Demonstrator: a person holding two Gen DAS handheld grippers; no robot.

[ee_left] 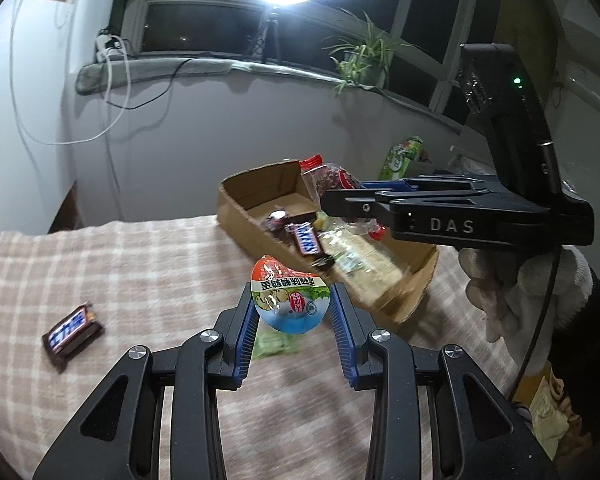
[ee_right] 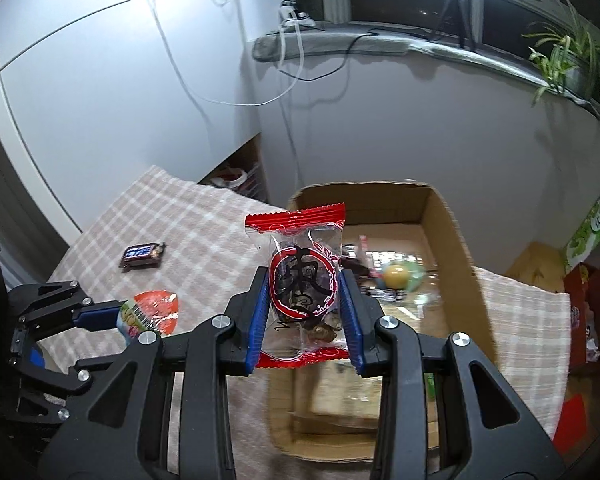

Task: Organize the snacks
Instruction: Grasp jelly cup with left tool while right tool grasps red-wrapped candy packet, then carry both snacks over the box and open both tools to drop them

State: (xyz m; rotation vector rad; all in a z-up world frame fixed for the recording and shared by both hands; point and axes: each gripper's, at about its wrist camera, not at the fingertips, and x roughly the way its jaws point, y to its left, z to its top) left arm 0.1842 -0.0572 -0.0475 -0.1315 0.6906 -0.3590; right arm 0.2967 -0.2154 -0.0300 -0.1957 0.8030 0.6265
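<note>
L gripper jaws clamp egg pouch | R gripper jaws clamp date pack over box

Beige-and-white plaid tablecloth, red-edged clear packet, seemingly brown box

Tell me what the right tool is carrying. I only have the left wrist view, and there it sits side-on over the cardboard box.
Observer: The right tool is shut on a clear packet with red crimped ends. A black character inside a red ring is printed on it, and dark dried fruit shows inside.
Operator: Anything in the box I can't make out?
Observer: In the open brown cardboard box beyond the packet lies a round yellow sweet in a pale green wrapper.
Operator: And my left tool from that side?
Observer: The left tool shows side-on, shut on the small round cup with an orange-red foil lid.
</note>
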